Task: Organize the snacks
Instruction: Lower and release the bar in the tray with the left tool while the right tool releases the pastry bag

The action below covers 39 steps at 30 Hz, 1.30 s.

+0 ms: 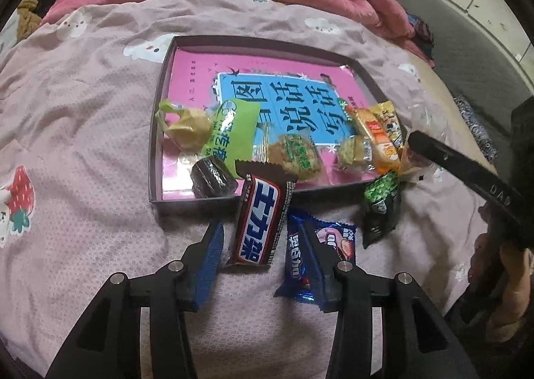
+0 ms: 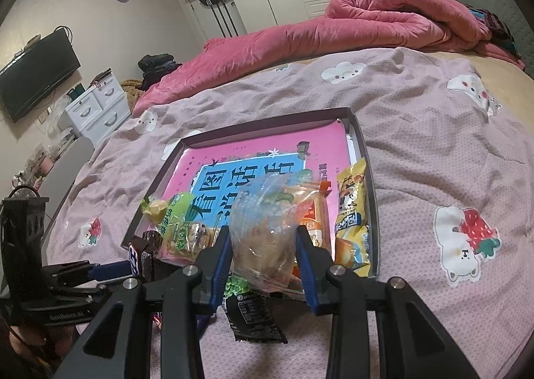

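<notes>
We note brown chocolate bar [image 1: 258,222] leaning on near rim of shallow box [image 1: 157,132], lower end between left gripper [image 1: 263,239] fingers, jaws apart, not touching bar. Blue biscuit packet [image 1: 317,262] on bedspread [image 1: 83,112] just right of it. Right gripper [image 2: 263,259] clamped on clear snack bag [image 2: 263,229] at box's near right corner. Other snacks line box's near edge

Wrapped snacks [image 1: 233,135] clustered along shallow box's [image 1: 157,112] near edge.
</notes>
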Tool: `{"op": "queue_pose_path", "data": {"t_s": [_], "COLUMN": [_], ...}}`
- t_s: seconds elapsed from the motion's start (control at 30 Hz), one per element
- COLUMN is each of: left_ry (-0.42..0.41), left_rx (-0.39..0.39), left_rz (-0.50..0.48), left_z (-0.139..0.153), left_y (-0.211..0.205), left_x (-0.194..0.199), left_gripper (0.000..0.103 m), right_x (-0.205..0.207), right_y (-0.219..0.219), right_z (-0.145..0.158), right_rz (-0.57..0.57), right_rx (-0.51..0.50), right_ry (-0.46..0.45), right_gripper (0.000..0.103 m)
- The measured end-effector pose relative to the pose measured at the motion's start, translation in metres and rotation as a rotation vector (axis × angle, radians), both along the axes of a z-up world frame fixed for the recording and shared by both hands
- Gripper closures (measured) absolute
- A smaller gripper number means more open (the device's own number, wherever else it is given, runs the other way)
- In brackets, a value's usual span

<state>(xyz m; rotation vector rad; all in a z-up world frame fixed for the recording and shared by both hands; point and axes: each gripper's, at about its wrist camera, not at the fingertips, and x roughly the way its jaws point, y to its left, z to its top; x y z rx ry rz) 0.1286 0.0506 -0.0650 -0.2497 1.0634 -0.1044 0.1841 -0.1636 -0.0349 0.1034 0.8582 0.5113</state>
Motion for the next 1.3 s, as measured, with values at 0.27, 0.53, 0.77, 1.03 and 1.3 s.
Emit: {"op": "queue_pose_path", "data": {"t_s": [0.27,0.53,0.77,1.03,1.3], "left_ry": [-0.006,-0.090,-0.112,-0.079,-0.057], "left_rx": [0.038,0.018,0.014,0.006,0.016], "left_rz": [-0.007,0.003,0.037,0.052,0.047], "left_z": [-0.007,0.023,0.035,0.023,0.017], "left_y": [-0.004,0.005,0.016,0.018,0.015], "left_x": [0.004,0.009,0.032,0.051,0.056], "left_gripper": [0.069,0.074,0.074,0.074,0.074], "right_x": [0.004,0.009,0.019,0.031,0.034], "right_y": [0.006,0.009,0.009,0.013,0.015], "right_z": [-0.002,-0.001,-0.003,-0.016,-0.025], "right_rz": [0.010,0.011,-0.004,-0.018,-0.033], "right_rx": [0.000,0.006,0.000,-0.031,-0.065], "right_ry": [0.000,-0.004,0.003,0.043,0.058], "right_gripper": [0.065,0.065,0.065,0.065,0.065]}}
